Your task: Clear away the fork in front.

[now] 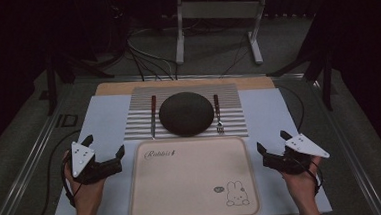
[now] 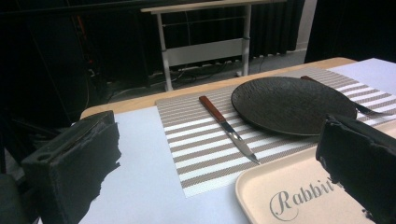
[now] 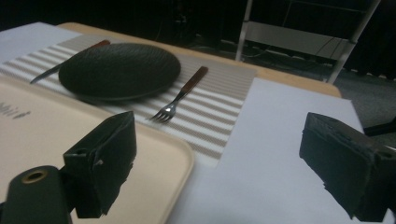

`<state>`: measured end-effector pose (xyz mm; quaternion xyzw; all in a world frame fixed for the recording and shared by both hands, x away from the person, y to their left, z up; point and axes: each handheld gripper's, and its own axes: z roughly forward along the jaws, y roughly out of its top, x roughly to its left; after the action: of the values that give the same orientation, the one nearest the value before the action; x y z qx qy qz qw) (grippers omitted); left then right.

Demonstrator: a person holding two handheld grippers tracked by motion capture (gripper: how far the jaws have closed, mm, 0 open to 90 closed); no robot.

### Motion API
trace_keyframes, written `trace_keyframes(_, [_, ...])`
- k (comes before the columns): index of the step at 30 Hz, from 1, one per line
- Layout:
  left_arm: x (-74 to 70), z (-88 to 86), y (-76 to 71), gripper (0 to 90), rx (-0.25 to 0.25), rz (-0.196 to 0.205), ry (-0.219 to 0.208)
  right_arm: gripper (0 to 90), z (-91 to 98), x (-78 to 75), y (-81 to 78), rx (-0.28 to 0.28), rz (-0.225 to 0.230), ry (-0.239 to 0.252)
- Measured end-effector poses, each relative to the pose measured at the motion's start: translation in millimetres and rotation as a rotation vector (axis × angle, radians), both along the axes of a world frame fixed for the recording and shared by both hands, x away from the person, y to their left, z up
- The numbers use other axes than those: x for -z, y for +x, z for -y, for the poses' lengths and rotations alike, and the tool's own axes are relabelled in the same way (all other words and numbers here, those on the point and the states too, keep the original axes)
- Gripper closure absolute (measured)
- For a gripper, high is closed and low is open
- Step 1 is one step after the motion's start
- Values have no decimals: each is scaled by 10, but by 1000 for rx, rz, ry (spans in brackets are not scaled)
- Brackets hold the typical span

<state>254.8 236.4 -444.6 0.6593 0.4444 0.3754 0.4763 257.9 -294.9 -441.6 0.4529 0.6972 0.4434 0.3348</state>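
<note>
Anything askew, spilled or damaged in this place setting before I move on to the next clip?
Nothing stands out. The dark plate sits centred on the striped placemat, knife and fork lie straight on either side, and the beige tray is square and clean. The left tool and right tool are both open.

Two handheld grippers flank a cream tray [image 1: 194, 207] w/ a rabbit drawing on a pale sheet atop the desk [image 1: 257, 82]: left gripper [image 1: 104, 145] just beside the tray's left edge, right gripper [image 1: 271, 139] just beside its right edge, both w/ jaws spread wide & holding nothing. Beyond the tray, a striped placemat [image 1: 230, 92] carries a dark round plate [image 1: 186, 113] at centre, a knife [image 1: 153, 116] w/ reddish handle to its left & a fork [image 1: 218, 114] to its right, tines toward the tray. Each hand [image 1: 86, 194] enters from the bottom edge; white frame legs stand on the floor in the bkgd.
</note>
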Motion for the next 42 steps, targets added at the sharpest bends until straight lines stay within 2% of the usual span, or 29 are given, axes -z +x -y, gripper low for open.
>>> trace_keyframes(8, [16,3,12,0,-9,-3,13,106,50,-214,114,23,6,-24])
trace_keyframes(15, [33,-9,18,0,-27,-3,13,107,-32,-404,257,19,17,-50])
trace_keyframes(18, [47,-4,24,0,-30,-4,20,107,-72,-458,330,20,5,-46])
trace_keyframes(23, [63,-1,40,0,-31,-8,21,107,-124,-502,391,15,0,-48])
trace_keyframes(24, [69,-9,45,0,-36,-9,15,107,-189,-525,469,10,-13,-42])
trace_keyframes(29, [70,-12,39,0,-39,-6,10,107,-258,-540,542,2,-23,-35])
trace_keyframes(31, [73,-8,37,0,-38,-4,11,108,-344,-562,632,-3,-29,-36])
trace_keyframes(42, [79,34,33,0,-31,-3,21,109,-464,-703,874,10,-33,-8])
